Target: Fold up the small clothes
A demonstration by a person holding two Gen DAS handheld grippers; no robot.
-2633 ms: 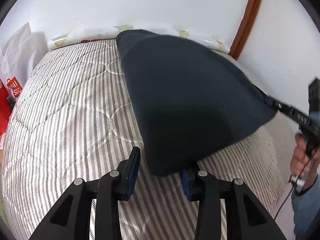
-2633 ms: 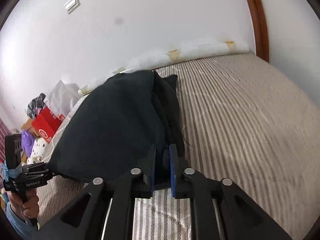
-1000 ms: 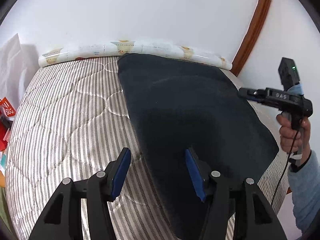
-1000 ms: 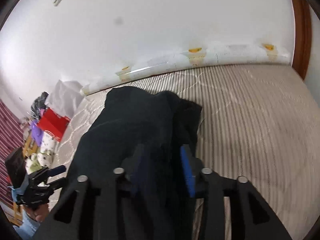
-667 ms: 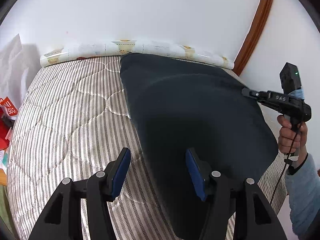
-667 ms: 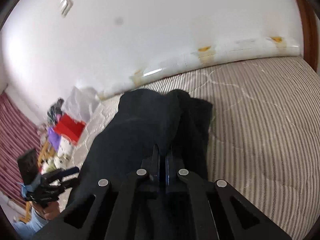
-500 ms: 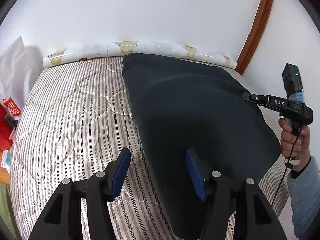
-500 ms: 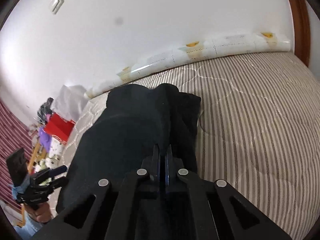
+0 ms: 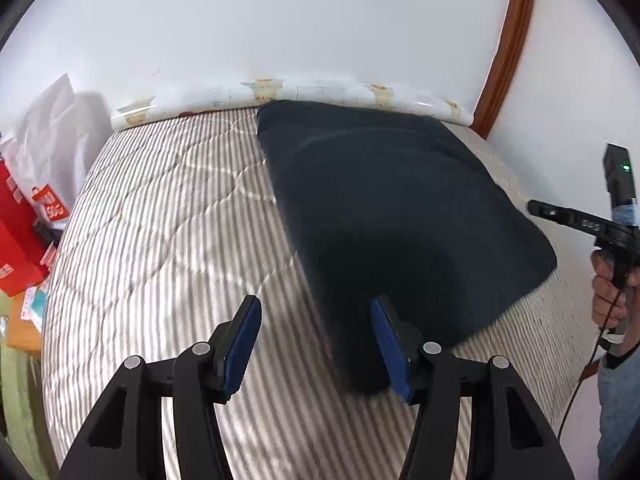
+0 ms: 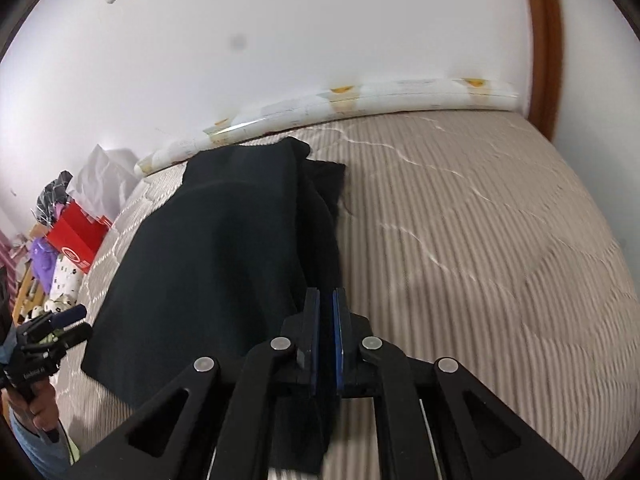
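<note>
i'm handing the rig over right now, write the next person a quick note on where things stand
Left gripper: jaws wide open, holding nothing, at the near left edge of the dark garment.
Right gripper: jaws shut on the garment's near right edge, with cloth running between the pads and hanging below them.
Garment: lies spread along the striped mattress, far end up by the rolled sheet at the wall. From the right wrist view its right side looks doubled into layers.
Done: laid out lengthwise; one side apparently folded.
Left: probably re-grip the near left corner with the left gripper, then fold the near end toward the far end and flatten it.
</note>
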